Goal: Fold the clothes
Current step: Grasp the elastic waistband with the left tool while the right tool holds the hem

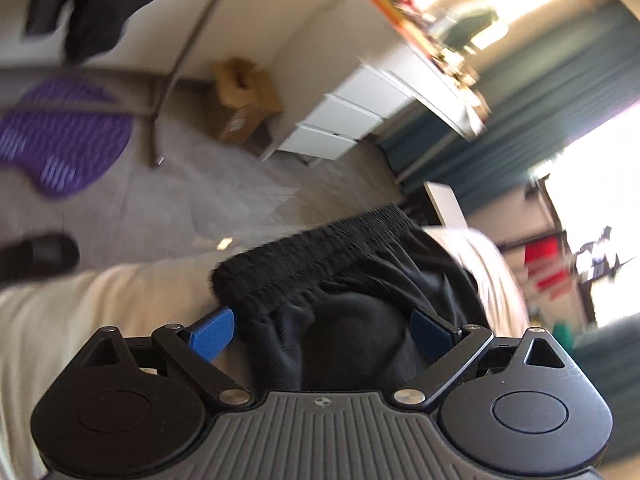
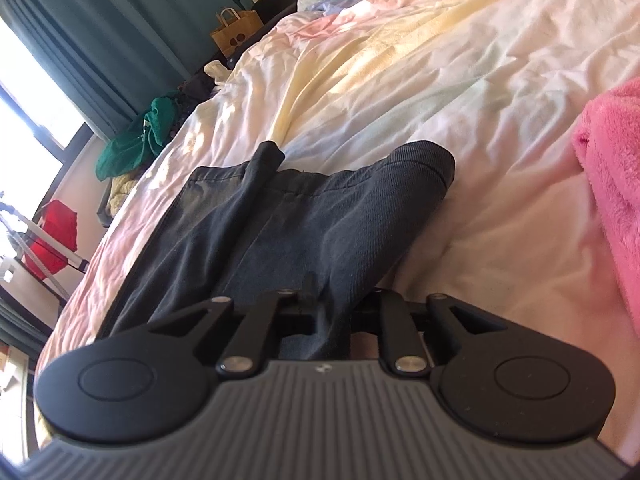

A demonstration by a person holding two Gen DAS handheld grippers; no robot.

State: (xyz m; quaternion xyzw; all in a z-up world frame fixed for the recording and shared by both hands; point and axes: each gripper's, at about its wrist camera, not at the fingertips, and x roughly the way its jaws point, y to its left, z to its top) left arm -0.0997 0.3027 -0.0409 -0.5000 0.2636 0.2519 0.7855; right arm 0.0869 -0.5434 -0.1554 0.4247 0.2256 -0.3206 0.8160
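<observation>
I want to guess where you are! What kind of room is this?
Most likely a bedroom. A rumpled pastel bedsheet covers a bed that has dark grey trousers lying on it, teal curtains hang by the window, and a white chest of drawers stands on grey carpet.

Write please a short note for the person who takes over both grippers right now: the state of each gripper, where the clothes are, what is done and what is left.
Left gripper: open, blue pads spread on either side of the black shorts, next to the elastic waistband. It grips nothing.
Right gripper: shut on the dark grey garment, which stretches forward from the jaws over the bed cover.
Also on the bed: a pink fleece item at the right edge, untouched.
Done: I cannot see any finished fold.
Left: probably close the left gripper on the black fabric, then fold. The left view is blurred, so check it first.
</observation>
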